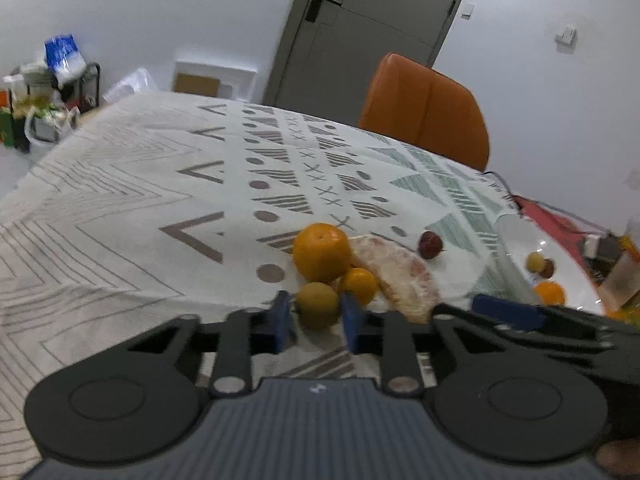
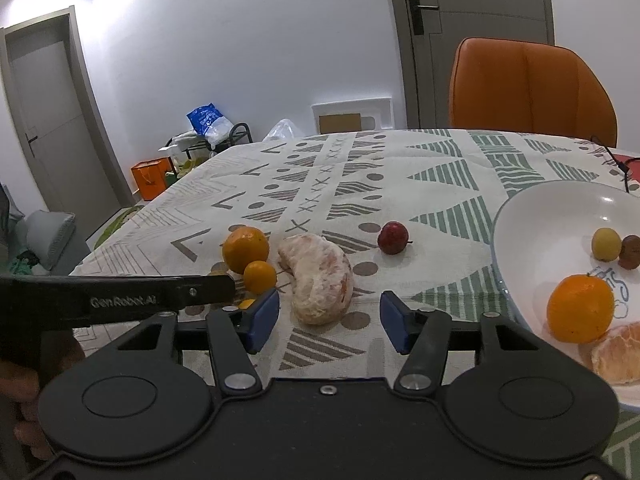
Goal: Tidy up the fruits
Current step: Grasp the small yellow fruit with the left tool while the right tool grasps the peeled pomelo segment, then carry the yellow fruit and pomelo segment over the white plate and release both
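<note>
A small yellow-green fruit (image 1: 317, 305) is pinched between the blue pads of the left gripper (image 1: 318, 322), which are pressed against its sides. Just behind it on the patterned tablecloth (image 1: 132, 184) a small orange (image 1: 359, 285) and a large orange (image 1: 322, 252) are clustered, touching one another. A peeled citrus piece (image 2: 318, 284) lies just beside them, toward the plate. It is seen ahead of the right gripper (image 2: 328, 322), whose jaws are spread on either side of it and kept apart from it. A dark red fruit (image 2: 393, 237) sits alone farther in on the table, between the peeled piece and the white plate (image 2: 536, 216). The plate rests near the table's right edge and holds an orange (image 2: 580, 307), a peeled segment (image 2: 618, 354), a yellow fruit (image 2: 606, 244) and a brown fruit (image 2: 631, 251). An orange chair (image 2: 532, 88) stands at the far edge.
</note>
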`<control>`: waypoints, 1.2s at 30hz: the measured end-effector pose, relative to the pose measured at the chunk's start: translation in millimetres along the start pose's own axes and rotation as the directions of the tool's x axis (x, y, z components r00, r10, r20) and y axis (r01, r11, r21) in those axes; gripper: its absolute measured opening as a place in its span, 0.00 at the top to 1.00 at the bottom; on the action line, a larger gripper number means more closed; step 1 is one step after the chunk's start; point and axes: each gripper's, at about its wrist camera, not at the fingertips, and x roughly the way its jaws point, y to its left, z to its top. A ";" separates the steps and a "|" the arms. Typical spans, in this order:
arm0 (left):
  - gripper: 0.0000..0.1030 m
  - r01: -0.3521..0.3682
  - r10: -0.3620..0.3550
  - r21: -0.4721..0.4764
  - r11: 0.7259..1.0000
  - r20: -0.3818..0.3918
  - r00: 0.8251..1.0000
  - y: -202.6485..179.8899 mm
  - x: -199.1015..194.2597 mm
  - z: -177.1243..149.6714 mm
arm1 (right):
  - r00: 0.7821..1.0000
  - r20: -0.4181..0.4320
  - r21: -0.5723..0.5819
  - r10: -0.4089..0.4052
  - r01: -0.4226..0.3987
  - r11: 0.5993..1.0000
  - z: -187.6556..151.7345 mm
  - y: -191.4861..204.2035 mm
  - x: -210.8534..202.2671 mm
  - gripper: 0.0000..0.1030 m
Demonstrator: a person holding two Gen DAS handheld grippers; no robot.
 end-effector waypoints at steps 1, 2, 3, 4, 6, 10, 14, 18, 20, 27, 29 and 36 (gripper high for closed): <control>0.77 -0.019 0.019 0.005 1.000 0.006 1.000 -0.7 -1.4 0.8 | 1.000 -0.002 -0.001 0.001 -0.001 1.000 0.3 0.4 1.8 0.46; 0.77 -0.034 0.033 0.011 0.999 0.014 0.999 -0.5 -2.9 1.0 | 1.000 -0.004 -0.003 -0.001 0.001 1.000 0.8 1.0 3.4 0.46; 0.77 -0.039 0.039 0.009 0.999 0.016 0.999 0.6 -3.6 1.2 | 1.000 -0.004 -0.005 -0.002 0.002 1.000 1.4 1.5 5.1 0.46; 0.77 -0.039 0.039 0.000 0.999 0.011 0.999 2.8 -4.1 1.4 | 1.000 -0.003 -0.008 -0.004 0.004 1.000 1.7 2.2 6.4 0.46; 0.77 -0.047 0.047 -0.006 0.999 0.010 0.999 6.5 -5.0 1.9 | 1.000 -0.002 -0.015 -0.004 0.004 1.000 1.9 3.8 10.0 0.46; 0.78 -0.072 0.072 -0.016 0.997 0.015 0.997 13.5 -8.9 3.8 | 1.000 -0.010 -0.022 -0.016 0.016 1.000 0.8 5.9 17.5 0.45; 0.78 -0.092 0.093 -0.030 0.995 0.028 0.995 20.3 -13.6 6.6 | 1.000 -0.016 -0.029 -0.014 0.014 0.999 1.0 8.6 23.7 0.45; 0.78 -0.107 0.109 -0.041 0.993 0.038 0.993 24.8 -19.1 7.9 | 1.000 -0.018 -0.058 -0.026 0.025 0.998 2.7 12.0 29.8 0.45; 0.78 -0.113 0.115 -0.046 0.993 0.040 0.993 26.4 -21.6 7.8 | 0.999 -0.021 -0.067 -0.028 0.027 0.997 4.3 12.9 32.7 0.45; 0.78 -0.118 0.120 -0.033 0.992 0.046 0.992 23.8 -29.8 8.6 | 0.998 -0.031 -0.099 -0.045 0.042 0.994 4.2 14.2 29.8 0.64; 0.78 -0.115 0.117 -0.024 0.993 0.055 0.992 20.5 -33.6 9.2 | 0.999 -0.031 -0.086 -0.038 0.035 0.996 2.7 11.8 25.1 0.65; 0.78 -0.109 0.110 -0.011 0.994 0.065 0.992 9.4 -39.7 8.6 | 0.999 0.008 -0.068 -0.031 0.031 0.997 -0.4 4.9 3.5 0.66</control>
